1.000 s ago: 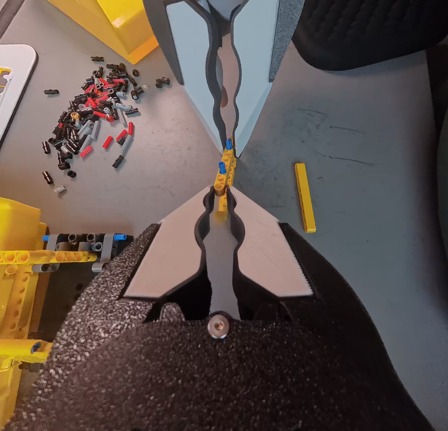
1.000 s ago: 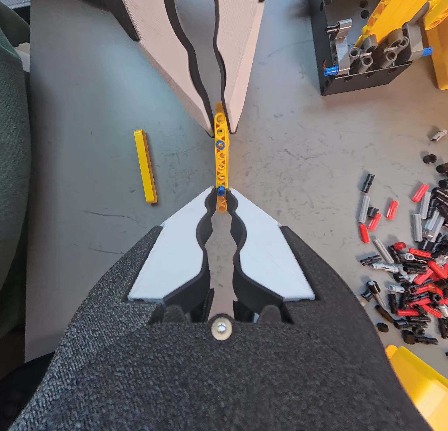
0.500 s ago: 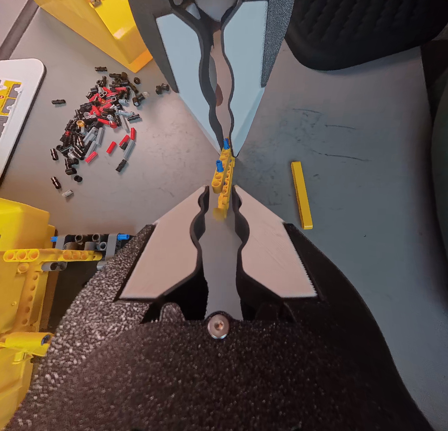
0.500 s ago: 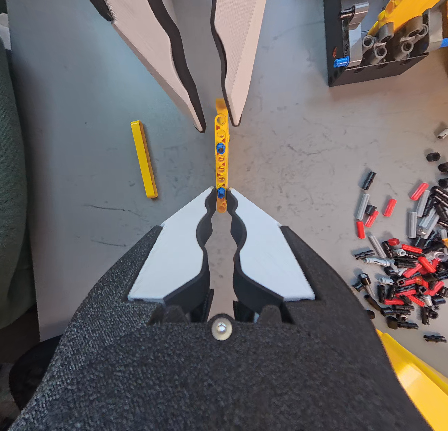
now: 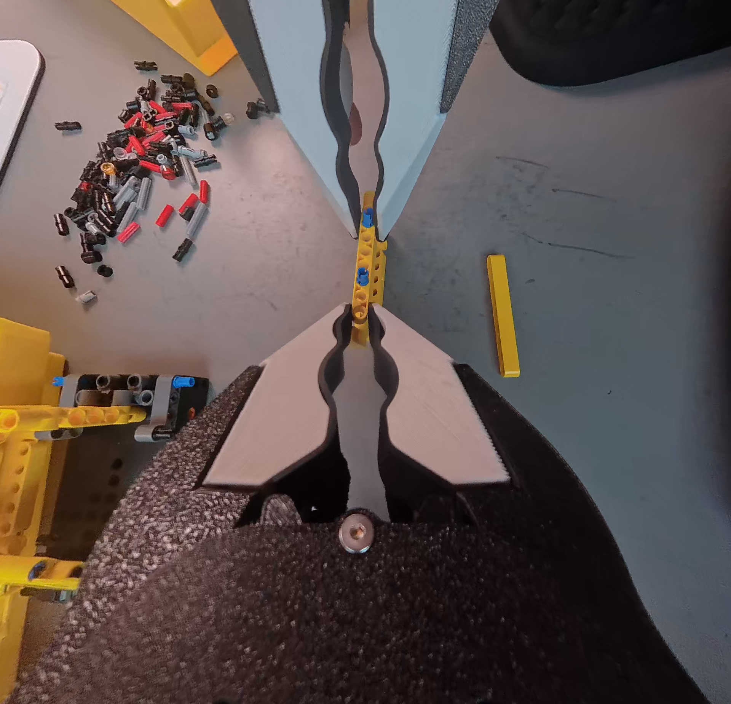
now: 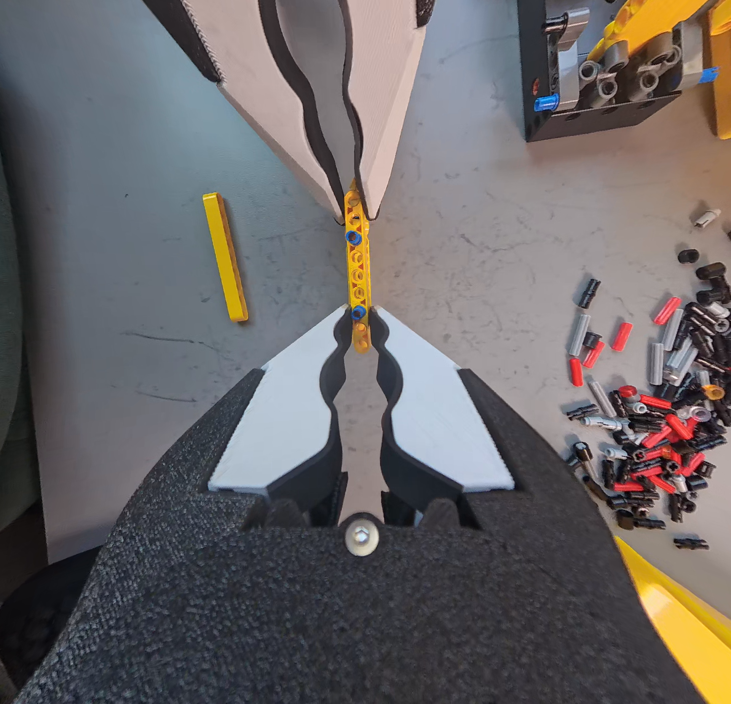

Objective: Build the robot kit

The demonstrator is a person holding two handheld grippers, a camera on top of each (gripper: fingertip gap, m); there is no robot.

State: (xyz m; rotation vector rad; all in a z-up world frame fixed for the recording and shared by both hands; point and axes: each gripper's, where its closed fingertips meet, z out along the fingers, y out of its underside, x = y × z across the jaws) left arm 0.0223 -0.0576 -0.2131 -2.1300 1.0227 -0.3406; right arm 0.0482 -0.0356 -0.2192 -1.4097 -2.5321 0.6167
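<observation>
Left wrist view: the left gripper point(image 5: 362, 316), pale grey fingers, is closed on the near end of a yellow perforated beam point(image 5: 367, 273); the right gripper point(image 5: 368, 234), pale blue fingers, clamps the far end. The beam is held between them above the grey table point(image 5: 593, 210) and carries two blue pins point(image 5: 362, 275). Only this view shows a second strip of holes alongside the beam, a black cushioned object point(image 5: 617, 20) at the upper right, and a white-edged flat item point(image 5: 16, 91) at the left border.

Right wrist view: the same hold seen from the opposite end, with the right gripper point(image 6: 360, 315) nearest and the left gripper point(image 6: 355, 214) beyond. Only here does the black box frame point(image 6: 585, 123) of the partly built model show its open interior, holding grey connectors and a yellow beam.

Both views: a loose yellow beam point(image 6: 225, 256) lies flat beside the grippers, and a heap of black, red and grey pins point(image 6: 664, 420) lies on the bare table, in no container. A yellow bin point(image 5: 178, 16) appears in part; its contents cannot be seen.
</observation>
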